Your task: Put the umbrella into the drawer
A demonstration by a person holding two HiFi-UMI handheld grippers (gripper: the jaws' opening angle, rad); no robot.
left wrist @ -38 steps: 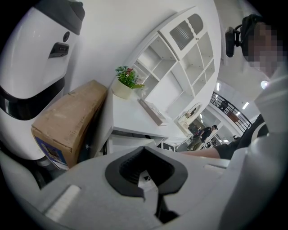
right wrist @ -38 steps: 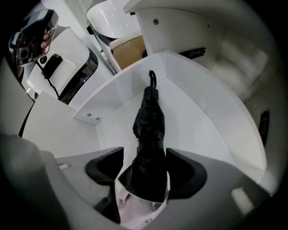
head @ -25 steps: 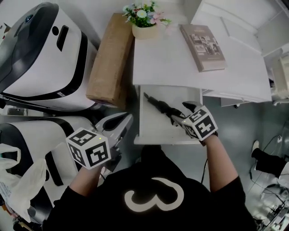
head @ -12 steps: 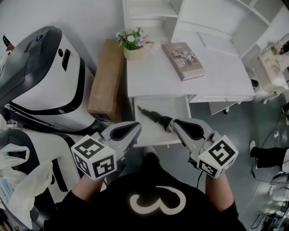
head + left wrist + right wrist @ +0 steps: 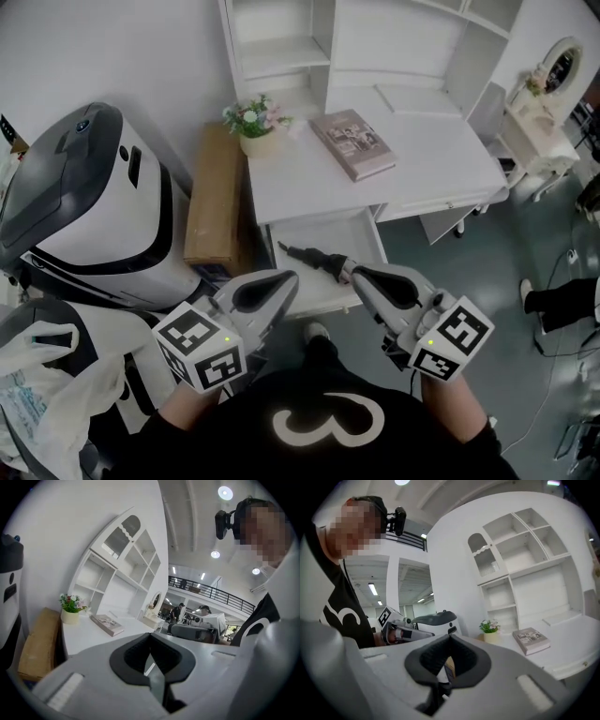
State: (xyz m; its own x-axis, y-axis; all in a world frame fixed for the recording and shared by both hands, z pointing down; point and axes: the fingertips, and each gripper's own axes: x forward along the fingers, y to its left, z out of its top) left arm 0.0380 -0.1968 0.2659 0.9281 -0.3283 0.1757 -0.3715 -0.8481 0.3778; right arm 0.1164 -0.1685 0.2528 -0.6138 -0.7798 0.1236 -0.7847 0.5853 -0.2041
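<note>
The black folded umbrella (image 5: 309, 255) lies slantwise inside the open white drawer (image 5: 328, 232) under the desk top. Both grippers are raised in front of the person, above and nearer than the drawer, and neither touches the umbrella. My left gripper (image 5: 289, 277) is shut and empty, with its tips pointing toward the drawer's left front corner. My right gripper (image 5: 354, 272) is shut with nothing between its jaws, its tip over the drawer's front edge near the umbrella's handle end. The left gripper view shows the closed left gripper (image 5: 150, 636); the right gripper view shows the closed right gripper (image 5: 450, 637).
On the white desk (image 5: 422, 169) lie a book (image 5: 352, 143) and a flower pot (image 5: 253, 127). A brown cardboard box (image 5: 214, 202) stands left of the desk, beside a white and black machine (image 5: 84, 206). White shelves (image 5: 281, 47) rise behind.
The right gripper left the umbrella in the drawer, shut empty and rose toward the person. The left gripper rose too. The umbrella stayed where it lay.
</note>
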